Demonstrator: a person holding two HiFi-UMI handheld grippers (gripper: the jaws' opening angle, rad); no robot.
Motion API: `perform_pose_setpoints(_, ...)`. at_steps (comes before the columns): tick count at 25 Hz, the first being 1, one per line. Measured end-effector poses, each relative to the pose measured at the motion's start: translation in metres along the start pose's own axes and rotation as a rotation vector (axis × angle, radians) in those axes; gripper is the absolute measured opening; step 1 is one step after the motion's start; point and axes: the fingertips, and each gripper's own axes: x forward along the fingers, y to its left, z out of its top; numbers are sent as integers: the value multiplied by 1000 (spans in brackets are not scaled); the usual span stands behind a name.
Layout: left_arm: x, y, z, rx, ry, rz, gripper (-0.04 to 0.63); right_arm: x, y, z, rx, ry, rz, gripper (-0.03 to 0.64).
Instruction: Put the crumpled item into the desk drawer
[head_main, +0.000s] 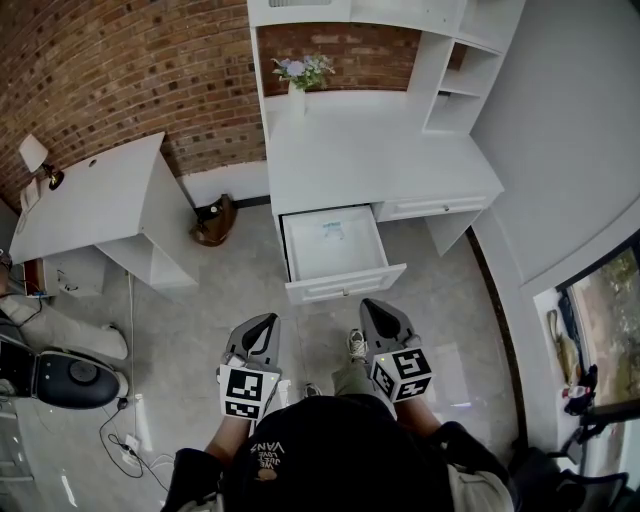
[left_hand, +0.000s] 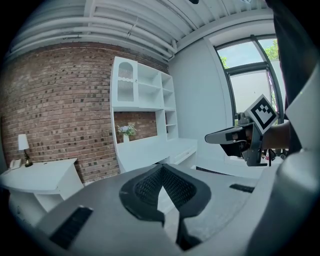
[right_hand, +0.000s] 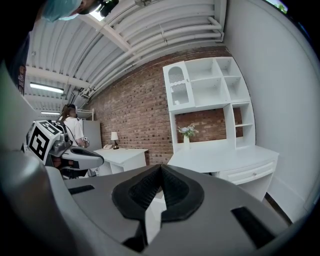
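The white desk (head_main: 380, 160) has its left drawer (head_main: 340, 283) pulled open. A small pale crumpled item (head_main: 332, 232) with a bluish tint lies inside, near the back. My left gripper (head_main: 262, 324) is held low in front of the drawer, shut with nothing between its pads (left_hand: 150, 186). My right gripper (head_main: 374, 306) is beside it, also shut and empty, its pads (right_hand: 172, 192) meeting at the tip. Each gripper view shows the other gripper off to the side: the right gripper (left_hand: 235, 136) and the left gripper (right_hand: 70, 155). Both are well short of the drawer.
A second white desk (head_main: 100, 195) with a lamp (head_main: 45, 172) stands at the left. A brown bag (head_main: 215, 222) lies on the floor between the desks. A flower vase (head_main: 298, 80) sits on the desk's back. A black stool (head_main: 65, 380) and cables (head_main: 125, 430) are at lower left.
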Motion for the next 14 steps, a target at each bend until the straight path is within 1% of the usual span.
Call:
perform_pose_setpoints(6,-3,-2,-1,-10,-10,-1,6,-5,-3,-4,-9,11,-12,0)
perform_pose_setpoints(10,-4,-6,-7,-15,7,-17,6,-7,-4,-2,-15,7,-16,0)
perform_pose_setpoints(14,-5,-8,3,-11,-24,-25,6,-8,-1,2,-13,-11,-17,0)
